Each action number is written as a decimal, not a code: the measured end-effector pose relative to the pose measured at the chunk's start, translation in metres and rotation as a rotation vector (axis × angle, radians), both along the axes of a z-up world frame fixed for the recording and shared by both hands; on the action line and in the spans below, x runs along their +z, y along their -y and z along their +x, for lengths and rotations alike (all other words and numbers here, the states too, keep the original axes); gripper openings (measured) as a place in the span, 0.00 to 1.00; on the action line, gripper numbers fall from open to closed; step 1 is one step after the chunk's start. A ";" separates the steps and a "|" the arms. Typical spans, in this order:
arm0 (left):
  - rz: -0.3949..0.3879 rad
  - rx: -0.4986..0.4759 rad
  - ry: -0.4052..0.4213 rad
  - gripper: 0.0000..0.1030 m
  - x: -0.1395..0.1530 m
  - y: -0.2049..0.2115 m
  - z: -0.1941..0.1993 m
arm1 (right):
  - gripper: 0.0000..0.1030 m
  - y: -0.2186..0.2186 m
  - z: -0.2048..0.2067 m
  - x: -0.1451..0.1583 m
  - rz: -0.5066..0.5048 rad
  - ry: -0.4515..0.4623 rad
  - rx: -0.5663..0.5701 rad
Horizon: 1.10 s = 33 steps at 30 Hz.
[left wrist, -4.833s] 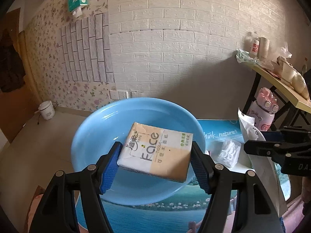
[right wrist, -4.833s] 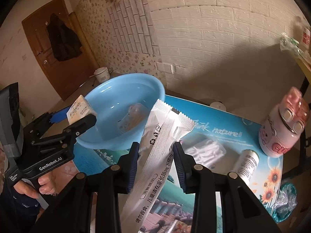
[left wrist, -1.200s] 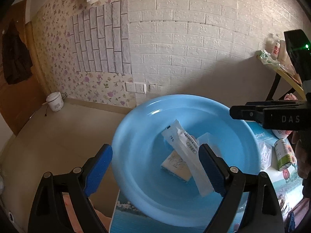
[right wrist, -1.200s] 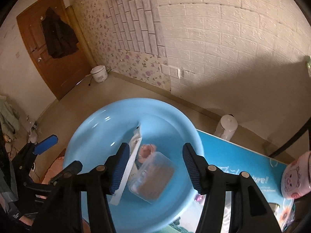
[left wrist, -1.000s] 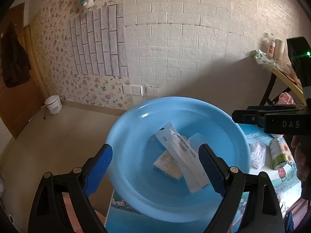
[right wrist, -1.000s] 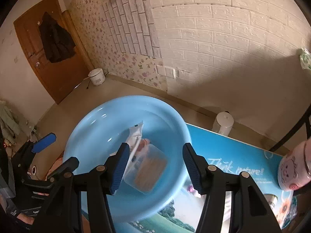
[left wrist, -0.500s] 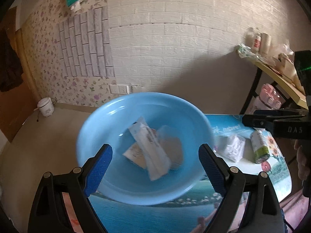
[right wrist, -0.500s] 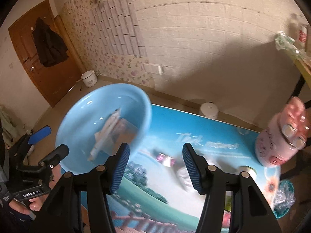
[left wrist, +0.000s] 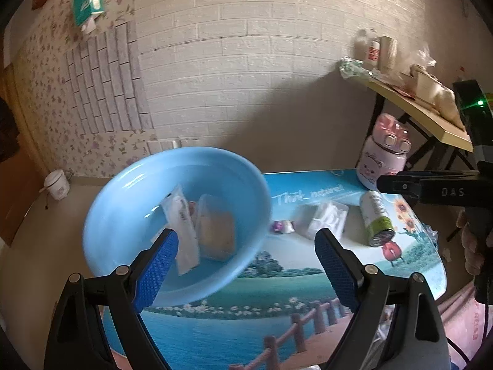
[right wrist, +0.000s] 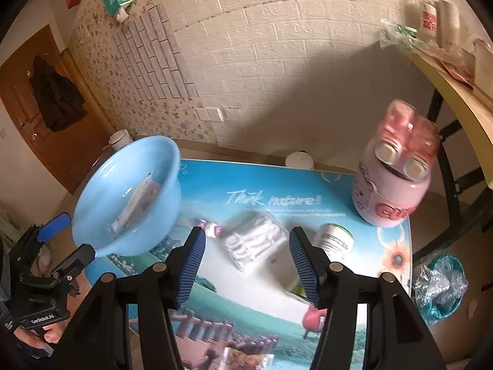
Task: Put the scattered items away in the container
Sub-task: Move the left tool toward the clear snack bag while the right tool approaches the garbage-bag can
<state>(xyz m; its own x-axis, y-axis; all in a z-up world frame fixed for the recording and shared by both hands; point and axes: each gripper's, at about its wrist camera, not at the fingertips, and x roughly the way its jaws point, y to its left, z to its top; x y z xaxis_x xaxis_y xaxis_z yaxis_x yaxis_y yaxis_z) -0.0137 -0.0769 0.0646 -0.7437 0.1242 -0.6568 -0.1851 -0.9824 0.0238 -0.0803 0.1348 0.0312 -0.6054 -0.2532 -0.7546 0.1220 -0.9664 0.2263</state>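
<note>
- Scattered items are partly lying in the blue basin [left wrist: 129, 203] already: a long white sachet [left wrist: 181, 228] and a clear lidded box [left wrist: 215, 231] are resting on its floor, the basin sitting at the left end of the printed table mat [right wrist: 277, 191].
- Lying out on the mat between basin and pink bottle [right wrist: 394, 178]: a clear packet of white pieces [right wrist: 255, 243], a small purple-and-white sweet [right wrist: 209, 228] just beside it, and a green-labelled can [right wrist: 334, 240] on its side.
- Right gripper [right wrist: 246, 262] is hanging over the clear packet, its fingers standing partly apart and gripping nothing.
- Left gripper [left wrist: 243, 268] is hovering at the basin's near rim, fingers spread wide, also empty.
- Judging by this, a fresh pick is beginning; the next move is calling for lowering the right fingers astride the packet, closing gently since it looks crushable, then carrying it to the basin.
</note>
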 end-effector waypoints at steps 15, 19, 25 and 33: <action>-0.010 -0.107 0.027 0.88 -0.014 -0.045 0.011 | 0.56 -0.050 0.025 -0.027 -0.004 0.047 -0.068; -0.012 -0.124 0.035 0.88 -0.017 -0.049 0.013 | 0.56 -0.053 0.024 -0.028 -0.006 0.045 -0.065; -0.010 -0.145 0.058 0.88 -0.024 -0.056 0.015 | 0.56 -0.059 0.025 -0.025 -0.010 0.049 -0.079; -0.011 -0.206 0.089 0.88 -0.040 -0.072 0.028 | 0.56 -0.065 0.029 -0.036 -0.022 0.071 -0.091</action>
